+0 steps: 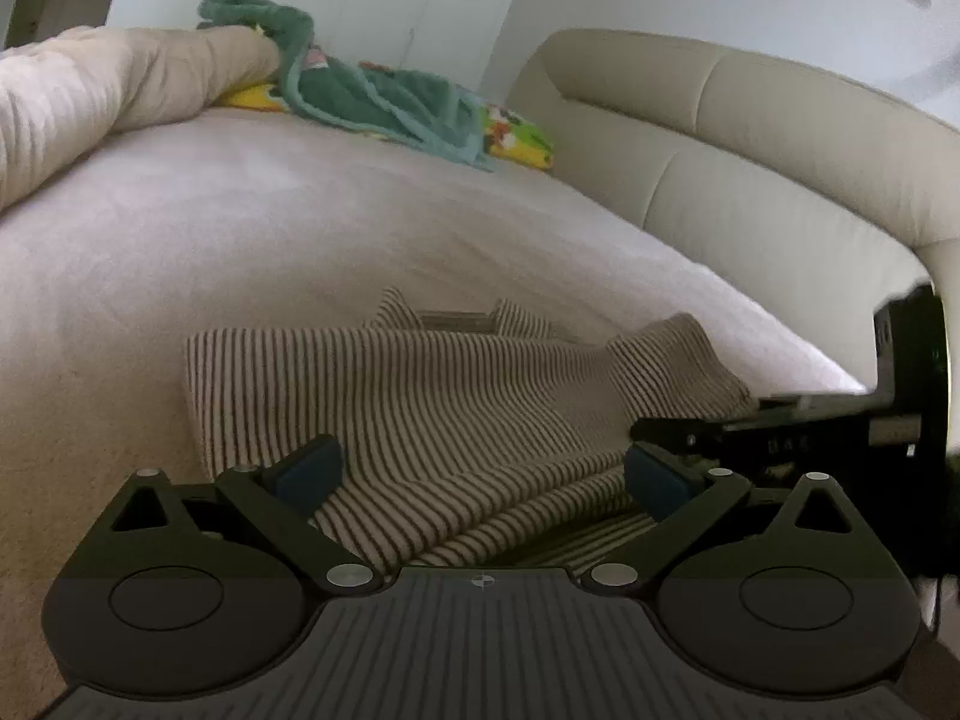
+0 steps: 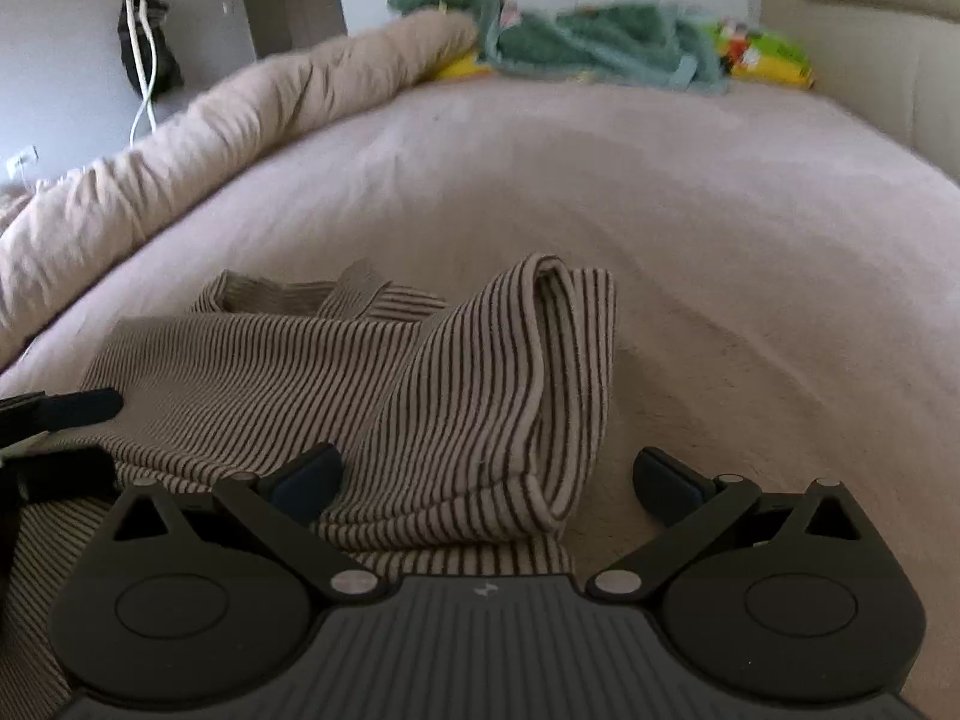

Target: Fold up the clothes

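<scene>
Two grippers are seen over a bed (image 1: 240,228) covered with a pale sheet. The left gripper (image 1: 483,474) is spread wide and nothing is grasped by it; a striped garment (image 1: 432,396) lies loosely folded under and between its fingers, near the front edge of the bed. The right gripper (image 2: 486,480) is released as well, and a folded edge of the striped garment (image 2: 480,384) is seen between its fingers, not pressed by the pads. At the far edge, a green towel (image 1: 372,96) is heaped beside a rolled beige duvet (image 1: 90,90), close to the padded headboard (image 1: 750,138).
</scene>
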A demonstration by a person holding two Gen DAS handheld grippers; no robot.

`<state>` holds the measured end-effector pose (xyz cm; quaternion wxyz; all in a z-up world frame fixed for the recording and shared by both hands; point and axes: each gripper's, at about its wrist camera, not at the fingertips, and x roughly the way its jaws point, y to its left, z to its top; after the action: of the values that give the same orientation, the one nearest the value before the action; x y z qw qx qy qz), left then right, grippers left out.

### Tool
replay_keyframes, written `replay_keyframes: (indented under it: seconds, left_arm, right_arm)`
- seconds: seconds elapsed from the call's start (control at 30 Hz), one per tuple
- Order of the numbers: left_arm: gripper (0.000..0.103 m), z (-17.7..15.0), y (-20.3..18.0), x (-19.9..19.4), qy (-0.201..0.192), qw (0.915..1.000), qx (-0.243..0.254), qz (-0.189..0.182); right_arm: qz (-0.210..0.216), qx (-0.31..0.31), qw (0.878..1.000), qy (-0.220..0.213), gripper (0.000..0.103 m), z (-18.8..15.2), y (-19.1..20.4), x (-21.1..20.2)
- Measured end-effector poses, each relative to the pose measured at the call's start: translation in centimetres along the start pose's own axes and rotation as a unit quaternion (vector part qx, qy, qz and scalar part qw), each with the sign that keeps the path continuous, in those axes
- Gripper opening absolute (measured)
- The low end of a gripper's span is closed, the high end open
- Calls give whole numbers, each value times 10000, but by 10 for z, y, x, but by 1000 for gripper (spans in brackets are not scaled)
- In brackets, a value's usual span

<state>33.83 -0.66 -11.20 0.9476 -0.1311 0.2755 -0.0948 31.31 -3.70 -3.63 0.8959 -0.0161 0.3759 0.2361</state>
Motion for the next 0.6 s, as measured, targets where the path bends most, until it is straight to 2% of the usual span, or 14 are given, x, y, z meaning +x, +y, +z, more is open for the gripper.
replay_keyframes:
  seconds: [0.1, 0.2, 0.27, 0.3, 0.33, 0.4, 0.47, 0.53, 0.57, 0.6]
  left_arm:
    - [103, 5, -10, 5, 251, 9991, 222, 252]
    - [103, 11, -25, 11, 581, 9950, 509, 629]
    - [103, 17, -34, 13, 811, 9910, 622, 861]
    - [103, 25, -38, 11, 953, 9898, 496, 932]
    - [103, 34, -41, 8, 1074, 9889, 332, 969]
    - [103, 52, -37, 0, 1189, 9873, -140, 1040]
    - [100, 69, -28, -8, 1321, 9814, -730, 1184]
    - [62, 77, -16, -12, 1502, 9720, -1326, 1225]
    - [37, 77, -9, -11, 1693, 9644, -1588, 1265]
    - [31, 75, -6, -10, 1808, 9591, -1735, 1315]
  right_arm:
    - [40, 102, 9996, 269, 103, 10, -1, 6]
    - [-166, 149, 9991, 352, 103, 10, 7, 5]
    - [-245, 328, 9954, 866, 103, 24, 10, 0]
    - [-228, 395, 9921, 1165, 103, 34, 12, -3]
    - [-111, 298, 9914, 1269, 103, 44, 13, -11]
    - [-333, 39, 9950, 939, 103, 61, 18, -35]
    - [-603, -38, 9952, 770, 103, 70, 23, -49]
    - [-671, 87, 9945, 806, 92, 72, 28, -53]
    - [-596, 150, 9943, 872, 73, 71, 33, -52]
    - [-522, 219, 9939, 941, 59, 70, 37, -51]
